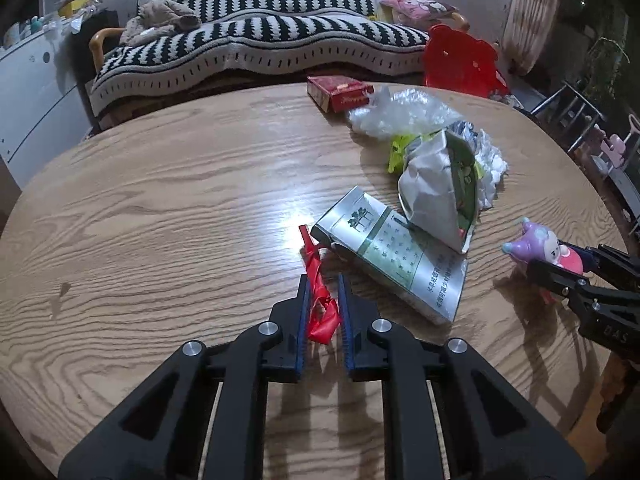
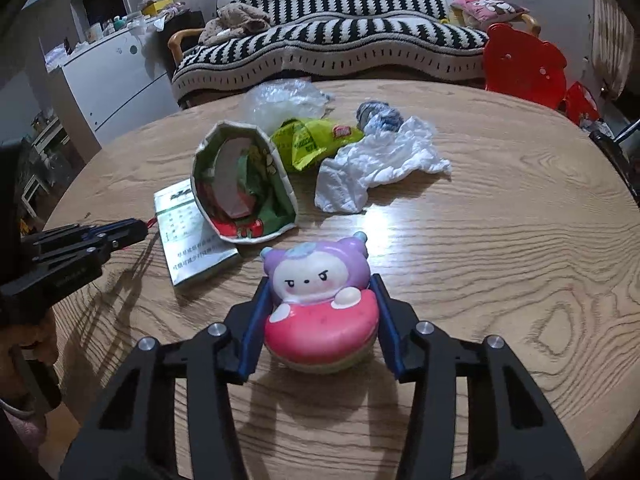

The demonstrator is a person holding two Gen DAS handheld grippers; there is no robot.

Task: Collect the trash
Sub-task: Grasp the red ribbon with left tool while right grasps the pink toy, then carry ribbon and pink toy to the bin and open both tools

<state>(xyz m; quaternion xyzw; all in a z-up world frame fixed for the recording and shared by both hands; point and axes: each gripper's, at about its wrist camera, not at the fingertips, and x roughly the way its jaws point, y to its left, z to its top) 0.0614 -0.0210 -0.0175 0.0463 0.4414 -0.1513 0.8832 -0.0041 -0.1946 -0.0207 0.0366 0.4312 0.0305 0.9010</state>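
Note:
My left gripper point(image 1: 323, 280) is shut on a twisted red wrapper point(image 1: 318, 296) just above the wooden table point(image 1: 160, 200). It also shows at the left of the right wrist view point(image 2: 136, 230). My right gripper point(image 2: 318, 284) is closed around a pink and purple squishy toy point(image 2: 320, 304), which rests on the table; the toy also shows in the left wrist view point(image 1: 548, 246). Trash lies ahead: a silver-green cigarette box point(image 1: 392, 256), an open snack bag point(image 2: 244, 184), a yellow-green wrapper point(image 2: 312, 140), a crumpled white tissue point(image 2: 376, 160), clear plastic point(image 2: 284, 100) and a red box point(image 1: 340, 92).
A sofa with a black and white striped blanket point(image 1: 260, 40) stands behind the table. A red plastic chair point(image 2: 524, 64) is at the back right. A white cabinet point(image 2: 112, 76) stands at the left. The table edge curves round close on both sides.

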